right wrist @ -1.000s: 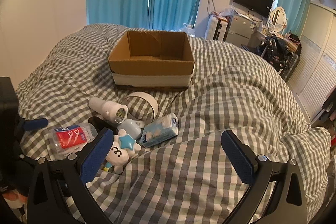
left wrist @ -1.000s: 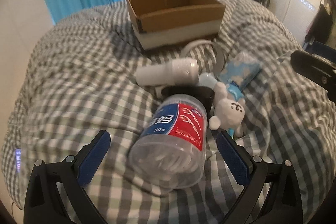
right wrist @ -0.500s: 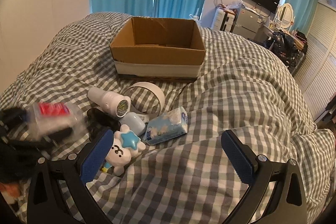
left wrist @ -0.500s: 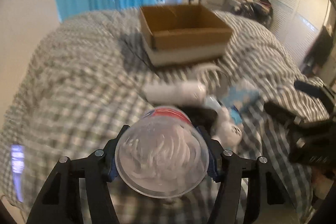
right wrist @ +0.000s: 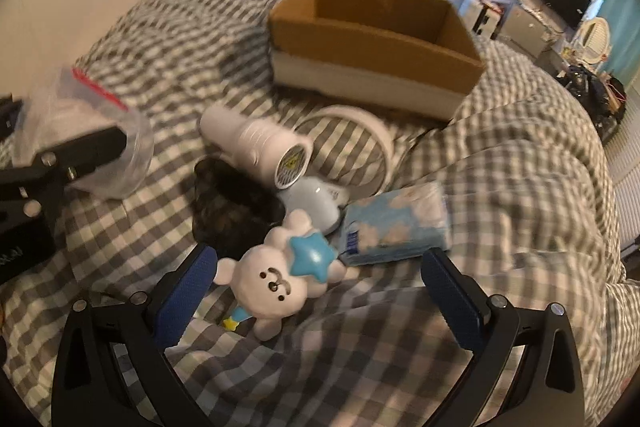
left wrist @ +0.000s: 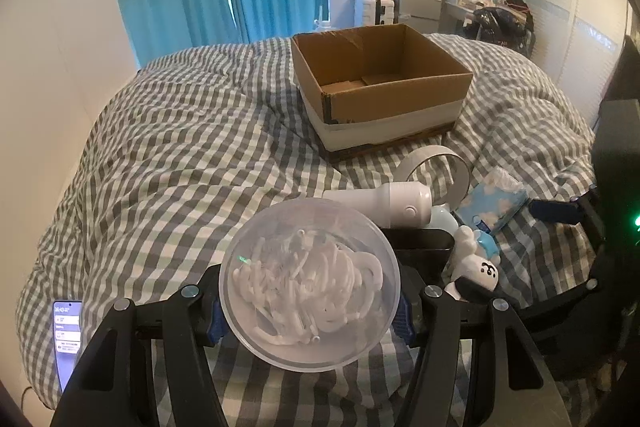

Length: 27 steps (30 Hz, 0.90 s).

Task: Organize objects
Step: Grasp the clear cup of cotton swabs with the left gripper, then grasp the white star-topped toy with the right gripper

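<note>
My left gripper (left wrist: 310,311) is shut on a clear plastic jar of floss picks (left wrist: 310,285) and holds it above the checked bedcover, base toward the camera; the jar also shows at the left of the right wrist view (right wrist: 100,139). An open cardboard box (left wrist: 380,87) stands beyond it on the bed. My right gripper (right wrist: 316,291) is open and empty, low over a white bear toy with a blue star (right wrist: 280,279). Behind the toy lie a blue tissue pack (right wrist: 396,227), a white cylinder device (right wrist: 256,143), a white ring (right wrist: 352,151) and a black object (right wrist: 232,211).
A phone (left wrist: 66,335) lies at the bed's left edge. Blue curtains, a wall TV and cluttered furniture stand behind the bed. The checked bedcover (left wrist: 180,155) is rumpled, with bare stretches to the left of the box.
My left gripper closed on the floss pick jar and lifted it off the bed. My right gripper moved forward and down over the bear toy.
</note>
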{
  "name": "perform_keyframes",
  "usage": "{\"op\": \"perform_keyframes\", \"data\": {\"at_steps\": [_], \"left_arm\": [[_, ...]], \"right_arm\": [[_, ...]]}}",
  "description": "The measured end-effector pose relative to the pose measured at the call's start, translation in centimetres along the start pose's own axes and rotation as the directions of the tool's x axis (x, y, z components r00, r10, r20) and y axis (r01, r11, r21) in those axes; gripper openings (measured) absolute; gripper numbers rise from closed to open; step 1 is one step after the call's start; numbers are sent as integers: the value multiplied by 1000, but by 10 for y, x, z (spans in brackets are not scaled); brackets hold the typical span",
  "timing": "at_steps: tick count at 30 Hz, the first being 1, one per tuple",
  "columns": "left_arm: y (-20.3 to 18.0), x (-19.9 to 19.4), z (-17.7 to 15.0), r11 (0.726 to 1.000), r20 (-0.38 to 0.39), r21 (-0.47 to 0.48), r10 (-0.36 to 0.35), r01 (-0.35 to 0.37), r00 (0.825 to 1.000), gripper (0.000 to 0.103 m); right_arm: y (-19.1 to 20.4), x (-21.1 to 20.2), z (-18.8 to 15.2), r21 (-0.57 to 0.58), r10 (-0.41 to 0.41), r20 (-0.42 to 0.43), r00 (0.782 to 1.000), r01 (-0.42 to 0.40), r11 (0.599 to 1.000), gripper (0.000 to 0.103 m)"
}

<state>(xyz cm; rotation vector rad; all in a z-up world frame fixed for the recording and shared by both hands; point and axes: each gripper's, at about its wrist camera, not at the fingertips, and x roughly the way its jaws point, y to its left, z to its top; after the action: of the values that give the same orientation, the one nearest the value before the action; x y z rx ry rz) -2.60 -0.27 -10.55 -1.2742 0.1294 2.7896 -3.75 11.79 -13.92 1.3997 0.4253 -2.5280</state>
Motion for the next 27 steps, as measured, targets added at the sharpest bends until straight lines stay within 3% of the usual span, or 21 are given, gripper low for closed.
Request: {"op": "perform_keyframes", "data": {"at_steps": [10,15,17,27], "left_arm": [[0,-2,-2,1000,-1,-10,-16,16,1000,63],[0,-10,-4,1000,5,-17,-25,25,1000,63],[0,-11,-4,1000,6,-16,-26,26,1000,63],[-3,-27,0,1000,35,-9,-26,26,999,63]], "right_arm": [[12,23,-5,-33,69,-76,995,-72,997,93],[18,26,-7,-50,91,-90,992,-96,994,72],[18,24,-7,-52,80,-85,993,-85,995,66],[0,-11,-4,10,77,30,997,-78,997,65]]}}
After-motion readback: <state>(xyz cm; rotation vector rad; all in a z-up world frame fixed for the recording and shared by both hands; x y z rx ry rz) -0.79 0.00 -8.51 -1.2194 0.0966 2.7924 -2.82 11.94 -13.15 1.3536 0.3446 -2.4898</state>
